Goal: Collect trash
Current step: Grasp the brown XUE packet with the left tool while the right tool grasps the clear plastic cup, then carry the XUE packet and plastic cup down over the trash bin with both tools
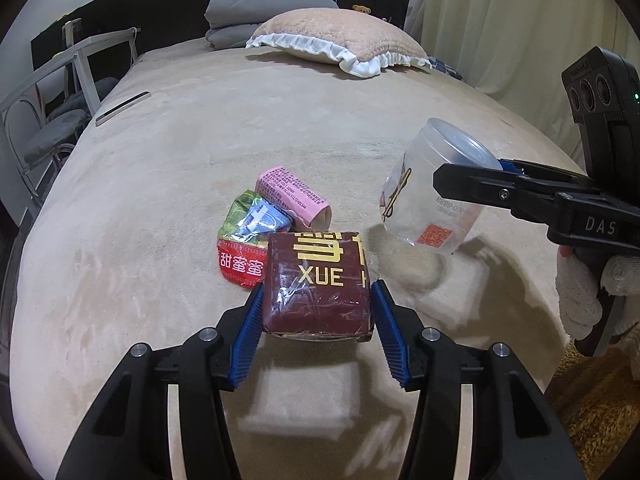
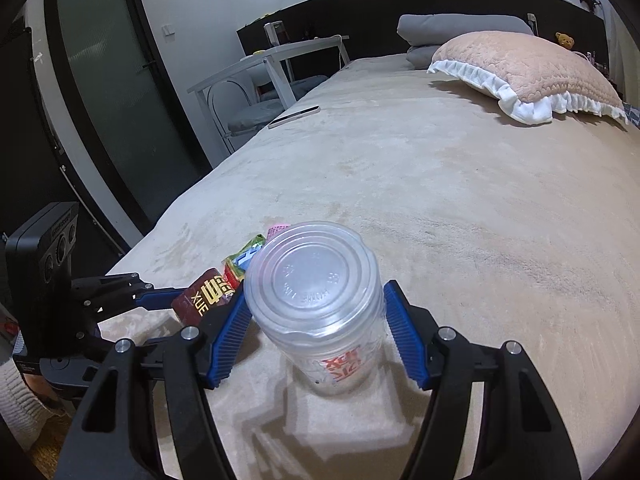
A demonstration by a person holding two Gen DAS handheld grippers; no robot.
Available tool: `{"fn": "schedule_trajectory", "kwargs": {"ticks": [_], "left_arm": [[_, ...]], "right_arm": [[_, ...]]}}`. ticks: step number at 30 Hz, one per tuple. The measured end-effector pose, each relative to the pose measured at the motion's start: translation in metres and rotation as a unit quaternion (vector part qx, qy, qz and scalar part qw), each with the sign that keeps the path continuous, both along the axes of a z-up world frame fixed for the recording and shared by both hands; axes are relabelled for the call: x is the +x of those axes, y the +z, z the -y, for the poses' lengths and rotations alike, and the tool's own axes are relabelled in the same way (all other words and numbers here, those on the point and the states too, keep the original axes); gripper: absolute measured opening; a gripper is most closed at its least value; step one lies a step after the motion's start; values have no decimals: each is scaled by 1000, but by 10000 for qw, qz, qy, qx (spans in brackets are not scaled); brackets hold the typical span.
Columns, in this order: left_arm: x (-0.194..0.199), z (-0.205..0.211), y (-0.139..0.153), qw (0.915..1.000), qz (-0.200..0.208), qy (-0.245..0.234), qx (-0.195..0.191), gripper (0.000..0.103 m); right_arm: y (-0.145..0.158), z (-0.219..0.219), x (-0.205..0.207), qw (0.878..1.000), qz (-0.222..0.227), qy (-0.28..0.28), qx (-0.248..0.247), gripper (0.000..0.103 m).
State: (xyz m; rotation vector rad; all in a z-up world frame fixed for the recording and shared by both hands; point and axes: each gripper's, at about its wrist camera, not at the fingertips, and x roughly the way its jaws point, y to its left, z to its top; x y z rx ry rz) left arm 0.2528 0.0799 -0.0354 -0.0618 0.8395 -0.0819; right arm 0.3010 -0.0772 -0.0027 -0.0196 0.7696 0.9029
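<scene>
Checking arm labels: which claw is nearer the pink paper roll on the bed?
Left. The left claw, gripping the dark red packet, is just in front of the pink paper roll; the right claw, holding the clear plastic cup, is farther right.

Your left tongs (image 1: 318,312) hold the box (image 1: 320,280) over the bed (image 1: 240,128), wrappers (image 1: 256,236) just behind it. The cup (image 1: 432,196) in your right tongs (image 2: 316,328) hangs to its right. A pillow (image 1: 340,40) lies far behind.

I read "XUE" in gold on the dark red packet (image 1: 318,280), "甜蜜蜜" in white on the red wrapper (image 1: 240,266), "DAS" on the right gripper (image 1: 472,184), and digits ending "-8888" on the clear cup (image 1: 434,196).
</scene>
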Motion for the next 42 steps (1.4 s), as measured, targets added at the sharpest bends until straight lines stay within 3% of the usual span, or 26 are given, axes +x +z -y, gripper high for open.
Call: {"fn": "schedule_trajectory", "kwargs": {"ticks": [10,18,42], "left_arm": [[-48,13,25,9984,486,196,-212,52],[-100,28,32,9941,825,340,-617,52],[-238,82,4,9879,1041,377,-1090,52]], "right_arm": [[17,33,-40,9994,67,-225,240,66],[22,61,-81,9985,22,-275,471,66],[-1,133,-241,9971,252,-552,453,66]]}}
